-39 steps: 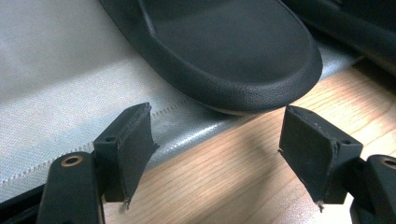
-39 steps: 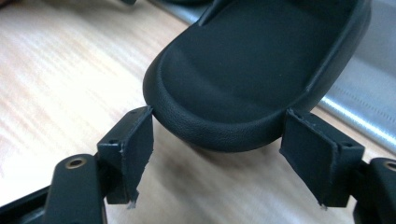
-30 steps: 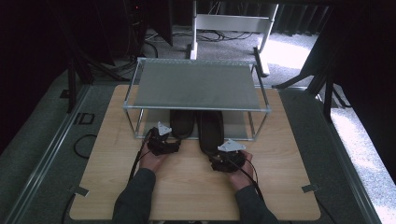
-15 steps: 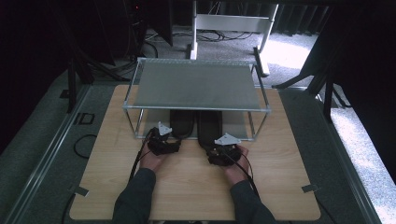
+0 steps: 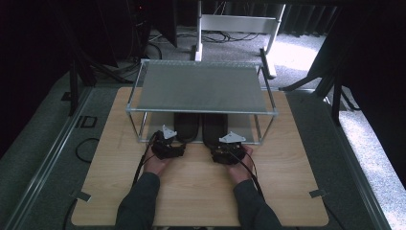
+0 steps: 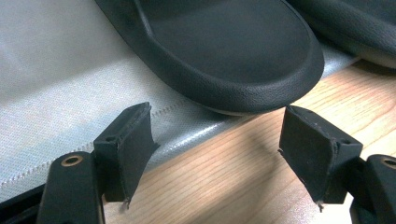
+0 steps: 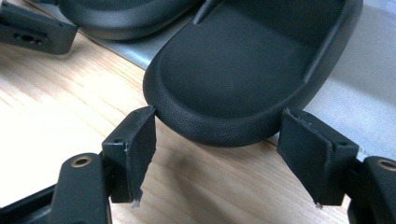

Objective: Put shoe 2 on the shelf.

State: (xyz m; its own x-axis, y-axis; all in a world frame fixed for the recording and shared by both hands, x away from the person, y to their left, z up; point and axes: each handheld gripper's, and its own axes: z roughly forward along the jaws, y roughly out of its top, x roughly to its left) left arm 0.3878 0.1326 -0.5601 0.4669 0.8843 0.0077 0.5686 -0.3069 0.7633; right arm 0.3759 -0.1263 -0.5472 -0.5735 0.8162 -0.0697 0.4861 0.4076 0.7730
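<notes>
My right gripper (image 5: 227,152) has slid forward across the table (image 5: 201,191) since a second ago, when it sat farther back and more to the right; now it is just beside the heel of the right black slipper (image 5: 214,128). My left gripper (image 5: 167,147) has stayed almost where it was, near the heel of the left black slipper (image 5: 186,126). The two slippers lie side by side on a grey mat (image 5: 155,125) under a wire shelf (image 5: 201,88) that stands on the table. Their heels point toward me and stick out a little past the front edge of the mat. In the left gripper view my jaws are wide apart with nothing between them, and the rounded heel of the left black slipper (image 6: 224,51) sits just ahead of them, partly on the grey mat (image 6: 60,93) and partly over the wood. In the right gripper view my jaws are wide apart too, one on each side of the heel of the right black slipper (image 7: 243,70), and I cannot tell if the left jaw touches it. My hands hold both grippers from behind, and a black cable (image 5: 142,163) trails back from each one.
</notes>
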